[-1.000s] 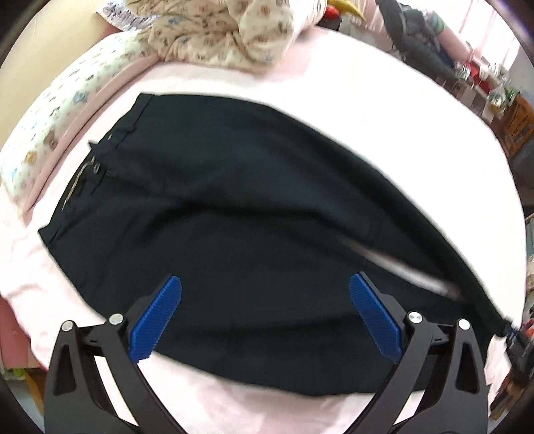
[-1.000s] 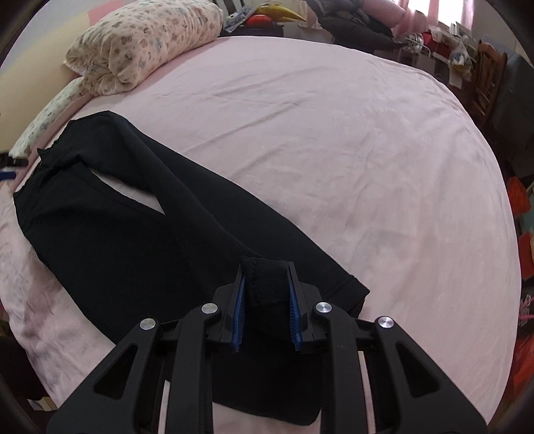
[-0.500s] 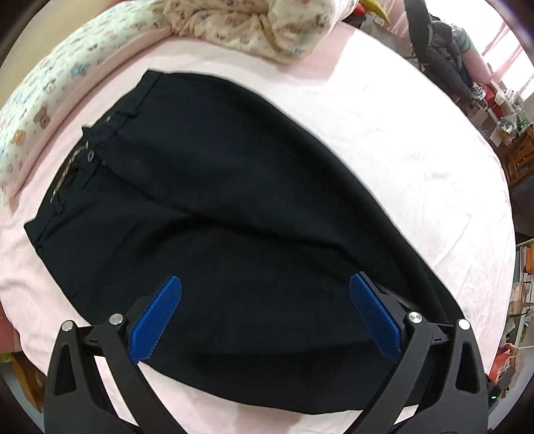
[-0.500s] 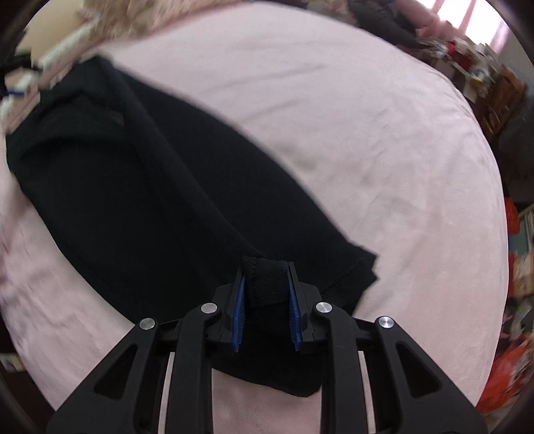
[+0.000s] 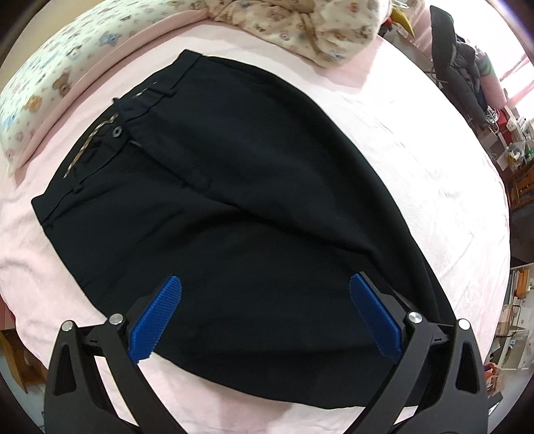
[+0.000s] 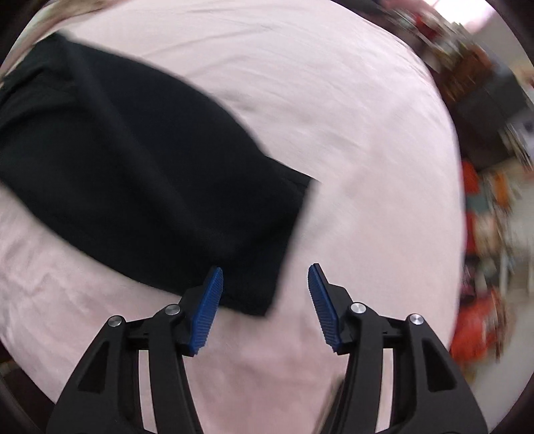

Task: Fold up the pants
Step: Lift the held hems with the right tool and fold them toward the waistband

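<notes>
Half a second ago the right hand-held gripper [image 6: 265, 305] was pinched shut on a fold of black cloth at the leg end; now its blue pads have spread apart with nothing between them, and the cloth lies flat on the sheet. That view is smeared by motion. From largest to smallest: the bed [image 5: 417, 133], covered in a pale pink sheet, fills both views and carries everything. On it lie the black pants [image 5: 233, 200], spread flat with the legs lying over one another, the waistband toward the far left near the pillows and the legs running down to the right. In the right wrist view the hem end of the pants [image 6: 150, 173] lies just ahead of the left pad, its corner reaching in between the two pads. A printed quilt [image 5: 300, 30] is bunched at the head of the bed, beyond the waistband and apart from it, and a long printed pillow [image 5: 50, 86] runs along the far left edge. The left hand-held gripper [image 5: 263, 317] hangs over the thigh area of the pants with its pads set wide apart, holding nothing. A small button [image 5: 117, 132] shows on the open waistband.
</notes>
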The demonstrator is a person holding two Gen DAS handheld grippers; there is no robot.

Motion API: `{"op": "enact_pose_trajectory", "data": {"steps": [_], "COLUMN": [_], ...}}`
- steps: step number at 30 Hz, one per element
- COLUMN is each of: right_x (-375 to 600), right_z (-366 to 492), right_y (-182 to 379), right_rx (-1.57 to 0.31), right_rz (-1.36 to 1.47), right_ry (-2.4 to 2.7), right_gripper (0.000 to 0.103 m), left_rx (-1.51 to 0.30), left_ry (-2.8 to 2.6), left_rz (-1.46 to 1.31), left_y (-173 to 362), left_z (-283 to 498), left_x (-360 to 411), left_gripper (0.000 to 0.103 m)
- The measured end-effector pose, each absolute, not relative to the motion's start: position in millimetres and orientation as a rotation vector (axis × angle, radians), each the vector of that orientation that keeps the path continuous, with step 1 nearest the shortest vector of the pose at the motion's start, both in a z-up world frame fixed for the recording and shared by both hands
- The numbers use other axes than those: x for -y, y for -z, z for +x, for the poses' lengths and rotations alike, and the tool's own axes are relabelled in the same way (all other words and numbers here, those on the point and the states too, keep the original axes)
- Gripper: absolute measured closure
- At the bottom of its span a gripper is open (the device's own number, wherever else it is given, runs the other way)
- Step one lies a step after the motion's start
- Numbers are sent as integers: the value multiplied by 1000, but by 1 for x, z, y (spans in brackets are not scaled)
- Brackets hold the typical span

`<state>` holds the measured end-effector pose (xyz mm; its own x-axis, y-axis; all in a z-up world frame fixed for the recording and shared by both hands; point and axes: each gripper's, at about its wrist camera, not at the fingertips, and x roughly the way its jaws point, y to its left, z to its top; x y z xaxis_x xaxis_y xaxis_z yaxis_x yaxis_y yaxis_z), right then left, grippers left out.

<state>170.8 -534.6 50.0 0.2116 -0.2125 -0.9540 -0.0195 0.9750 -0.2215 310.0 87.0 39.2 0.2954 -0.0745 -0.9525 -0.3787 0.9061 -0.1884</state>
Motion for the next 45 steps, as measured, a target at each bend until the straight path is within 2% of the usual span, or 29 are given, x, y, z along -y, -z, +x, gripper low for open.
{"op": "enact_pose_trajectory", "data": {"steps": [2,6,8,12,15,21,24,25,26,28,29,33,36,41,45], "right_x": [533,486,451,357,303,266,259,258,258,257,258,259,257,244,229], "right_z": [184,240,271,340,366,391,396,395,394,397,396,396,390,355,316], "right_y": [-70,-83,-67,0,31,50,60,63,64,63,60,41,16,-16,-31], "right_rx": [-1335,-1287,-1279,-1365,-1392,-1317,-1371,-1375,-1349,-1280,-1243,-1185,-1167,-1226,-1281], "right_rz": [14,652,938,1477,1689,1754,1731,1738,1737,1713,1696,1590,1465,1266,1064], "right_ry": [148,-24,-99,-152,-81,152,230,247,262,258,242,115,-37,-254,-359], "right_gripper": [49,49,49,49,49,49,49,55,76,96,98,98,99,99,99], "left_rx": [-1267,-1299,-1320,-1317,-1332,-1348,-1351,-1356,-1361,-1350,-1337,-1243,-1242,-1244,-1243], "left_ry": [-208,-198,-196,-204,-204,-229,-224,-215,-203,-201,-209,-211,-168,-81,-61], "left_rz": [-439,-524,-579,-621,-645,-662,-651,-653,-657,-651,-645,-658,-684,-857,-894], "left_y": [-38,-27,-21,-20,-16,-8,-6,-5,-5,-7,-9,-21,-25,-24,-25], "left_z": [305,293,287,273,263,246,244,245,247,250,251,263,282,327,369], "left_x": [-95,-108,-115,-127,-139,-166,-176,-181,-184,-188,-190,-201,-207,-223,-228], "left_gripper": [2,2,2,2,2,2,2,2,2,2,2,2,2,2,2]}}
